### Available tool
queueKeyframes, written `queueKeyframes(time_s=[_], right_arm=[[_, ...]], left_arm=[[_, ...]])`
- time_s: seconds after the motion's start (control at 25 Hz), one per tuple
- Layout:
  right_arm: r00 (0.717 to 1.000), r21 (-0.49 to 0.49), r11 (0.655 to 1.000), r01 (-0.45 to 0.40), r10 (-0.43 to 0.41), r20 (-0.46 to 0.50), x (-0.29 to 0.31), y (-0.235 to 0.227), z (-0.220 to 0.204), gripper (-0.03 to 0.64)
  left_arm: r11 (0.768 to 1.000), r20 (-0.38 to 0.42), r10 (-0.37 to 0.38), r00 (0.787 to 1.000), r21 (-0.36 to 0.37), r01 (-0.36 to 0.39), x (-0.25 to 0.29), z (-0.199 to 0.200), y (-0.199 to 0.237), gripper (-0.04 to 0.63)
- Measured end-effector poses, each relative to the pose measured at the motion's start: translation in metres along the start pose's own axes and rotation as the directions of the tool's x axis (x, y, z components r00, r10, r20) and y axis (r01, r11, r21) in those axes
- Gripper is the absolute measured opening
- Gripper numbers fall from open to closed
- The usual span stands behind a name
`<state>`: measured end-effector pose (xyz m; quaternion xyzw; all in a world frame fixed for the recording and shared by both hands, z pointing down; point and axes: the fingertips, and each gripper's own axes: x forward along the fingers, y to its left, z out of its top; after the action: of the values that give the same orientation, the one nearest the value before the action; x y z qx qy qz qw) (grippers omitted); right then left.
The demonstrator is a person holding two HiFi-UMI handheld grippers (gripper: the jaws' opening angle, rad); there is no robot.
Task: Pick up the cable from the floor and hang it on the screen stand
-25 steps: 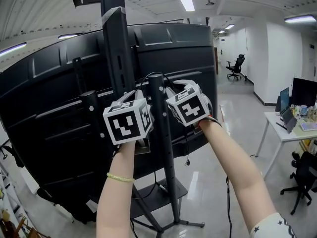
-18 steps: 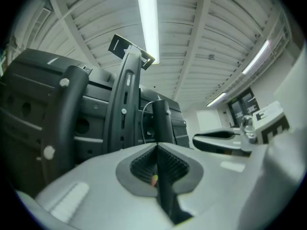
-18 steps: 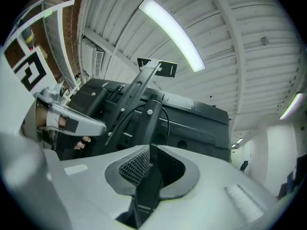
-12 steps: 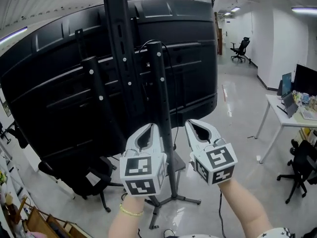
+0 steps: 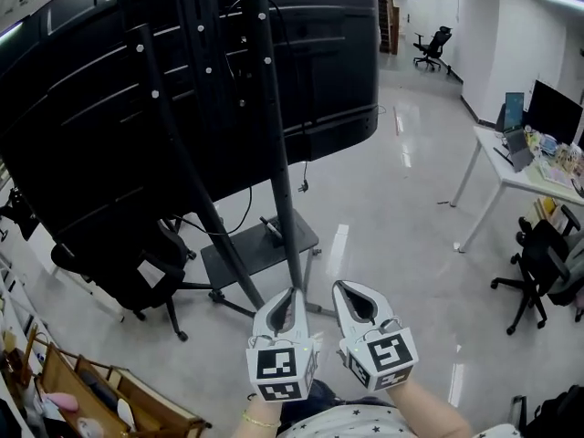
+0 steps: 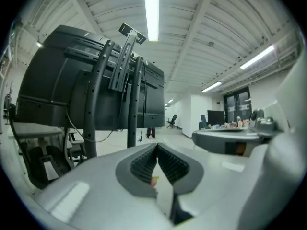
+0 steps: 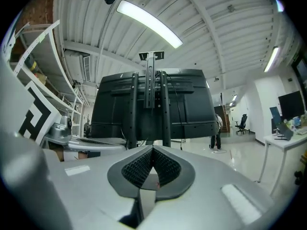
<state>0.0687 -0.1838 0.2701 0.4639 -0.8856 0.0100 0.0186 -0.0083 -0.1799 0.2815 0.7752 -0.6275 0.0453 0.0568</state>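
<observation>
Cable (image 5: 301, 182) hangs from the screen stand (image 5: 278, 172), so your task looks done. Your left gripper (image 5: 288, 296) and right gripper (image 5: 345, 292) are closed, empty.

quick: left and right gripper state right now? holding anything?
Left gripper: closed, nothing held.
Right gripper: closed, nothing held.

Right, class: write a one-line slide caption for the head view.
Shut and empty, the left gripper and right gripper sit low before the screen stand, where a cable hangs.
</observation>
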Motion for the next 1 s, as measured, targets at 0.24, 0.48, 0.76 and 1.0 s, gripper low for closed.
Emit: queueKeyframes(time_s=[0.24, 0.48, 0.76, 1.0], right_arm=[[0.997, 0.029, 0.999, 0.033, -0.031, -0.071, -0.03, -0.005, -0.028, -0.003], [0.997, 0.018, 0.999, 0.046, -0.044, -0.067, -0.036, -0.009, -0.024, -0.003], [0.997, 0.024, 0.998, 0.052, -0.051, -0.056, -0.035, -0.014, -0.019, -0.003], [0.997, 0.03, 0.998, 0.049, -0.047, -0.055, -0.034, -0.015, -0.023, -0.003]], left_arm=[[0.999, -0.031, -0.013, 0.999, -0.031, 0.012, -0.015, -0.019, -0.014, 0.006], [1.0, -0.027, -0.011, 1.0, -0.024, 0.01, -0.015, -0.014, -0.019, 0.006], [1.0, -0.036, -0.01, 0.999, 0.02, 0.011, -0.011, -0.013, -0.023, 0.006], [1.0, -0.043, -0.009, 0.999, 0.022, 0.01, -0.011, -0.018, -0.023, 0.006]])
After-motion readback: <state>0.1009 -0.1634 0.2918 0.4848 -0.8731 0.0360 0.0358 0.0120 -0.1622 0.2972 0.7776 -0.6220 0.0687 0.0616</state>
